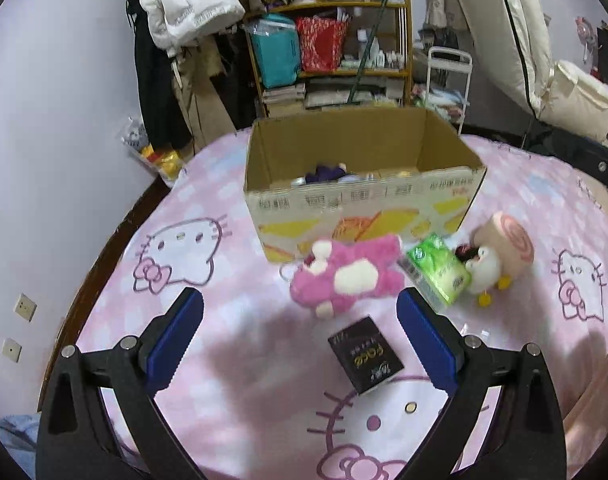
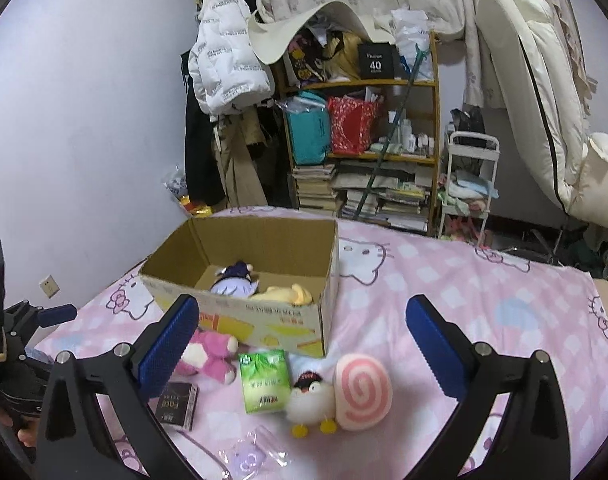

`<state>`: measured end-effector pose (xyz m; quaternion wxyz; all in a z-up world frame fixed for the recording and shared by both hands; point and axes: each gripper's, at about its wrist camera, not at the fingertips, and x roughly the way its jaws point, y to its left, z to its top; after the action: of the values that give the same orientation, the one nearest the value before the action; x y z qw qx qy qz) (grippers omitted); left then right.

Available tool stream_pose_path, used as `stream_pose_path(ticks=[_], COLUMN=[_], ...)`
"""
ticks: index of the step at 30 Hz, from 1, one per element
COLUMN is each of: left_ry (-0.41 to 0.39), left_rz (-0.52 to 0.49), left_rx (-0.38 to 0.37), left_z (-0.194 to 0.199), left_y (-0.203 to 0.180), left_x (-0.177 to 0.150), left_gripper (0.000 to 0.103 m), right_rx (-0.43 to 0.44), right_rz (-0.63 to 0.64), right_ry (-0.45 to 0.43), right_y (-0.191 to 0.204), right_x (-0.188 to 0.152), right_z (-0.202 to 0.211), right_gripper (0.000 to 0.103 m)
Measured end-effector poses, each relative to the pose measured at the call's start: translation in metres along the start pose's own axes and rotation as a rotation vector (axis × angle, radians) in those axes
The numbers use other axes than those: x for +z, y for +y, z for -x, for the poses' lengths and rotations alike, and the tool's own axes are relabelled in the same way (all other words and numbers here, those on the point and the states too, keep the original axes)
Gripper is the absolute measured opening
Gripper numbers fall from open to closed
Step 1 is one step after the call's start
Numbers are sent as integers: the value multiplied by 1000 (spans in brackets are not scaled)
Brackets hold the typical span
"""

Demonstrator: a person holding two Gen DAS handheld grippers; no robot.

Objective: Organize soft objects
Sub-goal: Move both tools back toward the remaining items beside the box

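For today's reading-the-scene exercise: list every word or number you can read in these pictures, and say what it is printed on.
"40": black box on the shelf top.
"Face": small black box on the bed sheet.
Cardboard box side print: too blurred to read.
Green packet: characters too small to read.
White jacket lettering: unreadable.

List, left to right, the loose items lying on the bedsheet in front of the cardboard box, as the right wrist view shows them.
black box → pink plush toy → green tissue pack → penguin plush → pink swirl roll plush
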<state>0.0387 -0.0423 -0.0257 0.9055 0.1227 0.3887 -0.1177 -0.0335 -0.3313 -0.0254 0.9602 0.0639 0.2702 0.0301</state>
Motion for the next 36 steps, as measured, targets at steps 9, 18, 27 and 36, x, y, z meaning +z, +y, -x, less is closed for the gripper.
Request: stream_pose_path(ticks=[9,18,27,36], left_ry=[97,211,319,398], left_rz=[-5,16,78,89], left_rx=[-20,-99,-114,-121], left_z=[-17,-40,-72,-93], left_y=[-4,-5,7,6], left_x=[-6,-11,-9,-11], left_gripper=[96,96,96,96], right_rx=[-36,-19,-21,-19], right_rz=[-53,-43,-44,-41], right_ry=[119,251,386,499], right_y=[0,10,9,9], right_x=[-23,-39,-54,-73], right_z=[-8,-29,-58,-80], right_gripper=[103,103,103,103])
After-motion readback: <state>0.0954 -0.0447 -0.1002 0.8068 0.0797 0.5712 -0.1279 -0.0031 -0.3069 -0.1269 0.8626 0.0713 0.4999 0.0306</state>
